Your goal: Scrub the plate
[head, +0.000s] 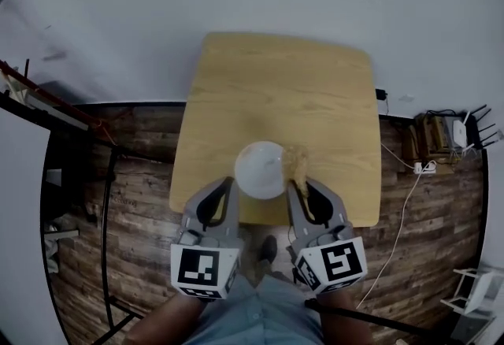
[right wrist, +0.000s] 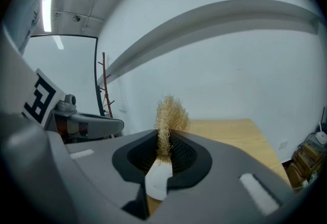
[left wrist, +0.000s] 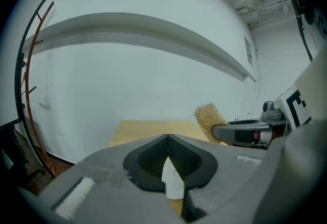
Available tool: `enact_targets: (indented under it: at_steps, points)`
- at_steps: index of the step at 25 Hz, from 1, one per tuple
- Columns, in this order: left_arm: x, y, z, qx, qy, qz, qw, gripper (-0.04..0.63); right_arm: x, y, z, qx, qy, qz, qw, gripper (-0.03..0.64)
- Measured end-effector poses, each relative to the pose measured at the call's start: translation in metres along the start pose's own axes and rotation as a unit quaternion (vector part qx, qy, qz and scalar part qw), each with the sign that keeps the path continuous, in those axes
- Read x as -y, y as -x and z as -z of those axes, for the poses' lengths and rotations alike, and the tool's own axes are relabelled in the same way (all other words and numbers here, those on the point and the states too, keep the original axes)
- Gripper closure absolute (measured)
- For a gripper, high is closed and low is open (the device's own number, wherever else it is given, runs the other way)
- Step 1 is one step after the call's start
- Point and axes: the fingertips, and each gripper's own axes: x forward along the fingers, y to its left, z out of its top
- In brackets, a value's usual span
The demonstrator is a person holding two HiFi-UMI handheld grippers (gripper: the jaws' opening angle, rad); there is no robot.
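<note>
The plate (head: 260, 168) is white and round; it is over the near edge of the wooden tabletop (head: 283, 83), right in front of the person; I cannot tell if it lies flat on the wood or is held a little above it.

The left tool (head: 229, 180) is at the plate's left edge; its jaws are closed, and in the left gripper view a thin white bit of rim shows pinched between them; so I think it grips the plate.

The right tool (head: 297, 183) is just beside the plate's right edge; its jaws are closed tight on a tan scrubber (right wrist: 171, 113) made of rough, stringy stuff; the fluffy end sticks out past the jaw tips. In the head view the scrubber is at the plate's right rim; I cannot tell if it touches.

I think the scrubbing is only about to start; one tool has the plate, the other has the scrubber ready at the side; the plate's face looks bare.

The next move, I think, is for the right tool to bring the fluffy end onto the plate's face and rub it round and round; it should press softly. The left tool must hold on firmly, because the plate is close to the tabletop's edge and a hard push could make it slip or tip.
</note>
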Motion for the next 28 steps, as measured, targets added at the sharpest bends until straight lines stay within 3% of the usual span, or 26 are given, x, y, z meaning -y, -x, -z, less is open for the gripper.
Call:
enact_targets:
  at_steps: [5,10,12,15,19,28]
  points:
    - [-0.007,-0.023,0.04,-0.063,0.044,0.002,0.997,0.575,0.004,-0.021,0.042,-0.064,-0.019,0.003,0.998,0.569]
    - [-0.018,-0.043,0.084,-0.123,0.116,0.026,0.9852,0.575,0.0,-0.044,0.09,-0.121,-0.043,-0.004,0.992,0.569]
    - [-0.021,-0.049,0.1,-0.144,0.167,0.044,0.9745,0.568,-0.002,-0.051,0.107,-0.146,-0.05,-0.006,0.988,0.569]
    - [-0.023,-0.056,0.123,-0.179,0.243,0.06,0.9514,0.534,-0.003,-0.058,0.123,-0.16,-0.056,-0.007,0.986,0.569]
    - [-0.023,-0.062,0.144,-0.214,0.309,0.063,0.9247,0.499,0.005,-0.061,0.135,-0.175,-0.069,-0.002,0.982,0.569]
    - [-0.033,-0.073,0.166,-0.253,0.349,0.063,0.9001,0.459,0.008,-0.066,0.158,-0.207,-0.097,-0.002,0.974,0.571]
